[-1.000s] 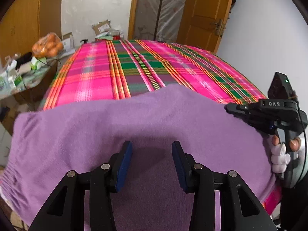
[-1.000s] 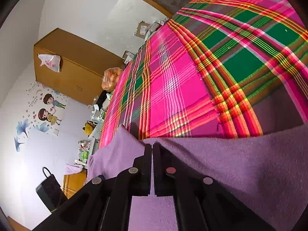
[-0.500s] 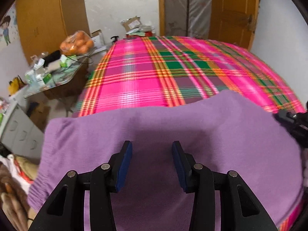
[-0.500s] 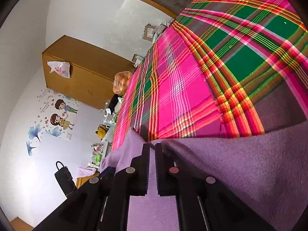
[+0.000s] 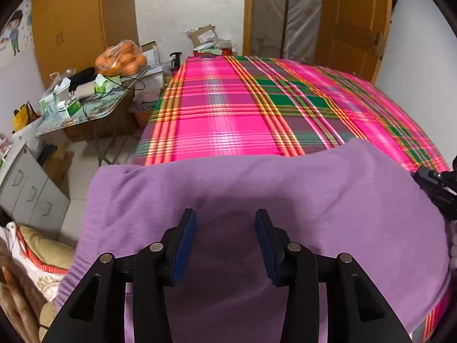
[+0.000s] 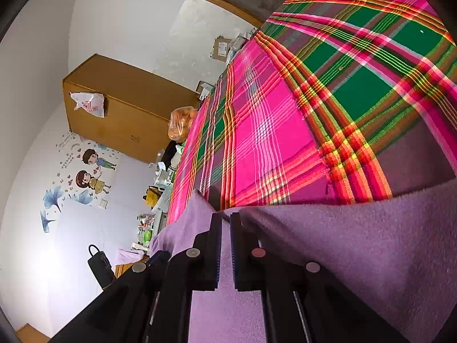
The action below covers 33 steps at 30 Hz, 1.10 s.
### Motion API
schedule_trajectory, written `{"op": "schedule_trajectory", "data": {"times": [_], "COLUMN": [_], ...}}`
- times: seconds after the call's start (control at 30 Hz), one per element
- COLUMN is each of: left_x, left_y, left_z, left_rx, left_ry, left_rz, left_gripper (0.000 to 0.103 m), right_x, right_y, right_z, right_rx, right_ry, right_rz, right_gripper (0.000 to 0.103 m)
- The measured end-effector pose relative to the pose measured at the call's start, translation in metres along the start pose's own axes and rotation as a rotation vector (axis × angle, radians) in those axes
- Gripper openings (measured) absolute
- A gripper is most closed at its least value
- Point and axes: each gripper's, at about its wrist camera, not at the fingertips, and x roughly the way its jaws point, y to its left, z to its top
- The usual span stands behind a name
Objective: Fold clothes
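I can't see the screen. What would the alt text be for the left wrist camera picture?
An open two-finger left gripper hovers over a purple garment spread across the near end of a bed with a pink and green plaid cover. Left of the bed, a cluttered side table holds a bag of oranges; wooden doors stand behind.

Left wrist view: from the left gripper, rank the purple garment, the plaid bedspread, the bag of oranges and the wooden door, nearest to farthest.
From the left gripper:
1. Purple garment, directly under and ahead of the open fingers.
2. Plaid bedspread, beyond the garment's far edge.
3. Bag of oranges, left, on the cluttered side table.
4. Wooden door, far right, past the bed's end.
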Motion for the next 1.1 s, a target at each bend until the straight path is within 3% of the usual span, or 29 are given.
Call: {"op": "schedule_trajectory", "data": {"times": [0.23,0.6,0.8,1.1], "left_x": [-0.012,0.025,0.014,-0.005], "left_y": [0.038,0.053,0.056,0.057], "left_z": [0.002,0.029,0.014,-0.009], "left_rx": [-0.090,-0.169,-0.194,-0.222], "left_ry": [-0.044,-0.015,-0.025,-0.035], "left_rz": [0.021,-0.080,-0.106,-0.127], "left_gripper": [0.045,0.044,0.040,0.042], "right_x": [0.001,0.003,0.004,0.001], "right_y": [0.000,-0.002,-0.005,-0.011], "right_z": [0.002,0.004,0.006,0.009], "right_rx": [0.004,0.012,0.017,0.021], "right_ry": [-0.002,-0.003,-0.003,-0.007], "right_rz": [0.001,0.014,0.026,0.059], "right_gripper": [0.005,0.005,0.005,0.009]}}
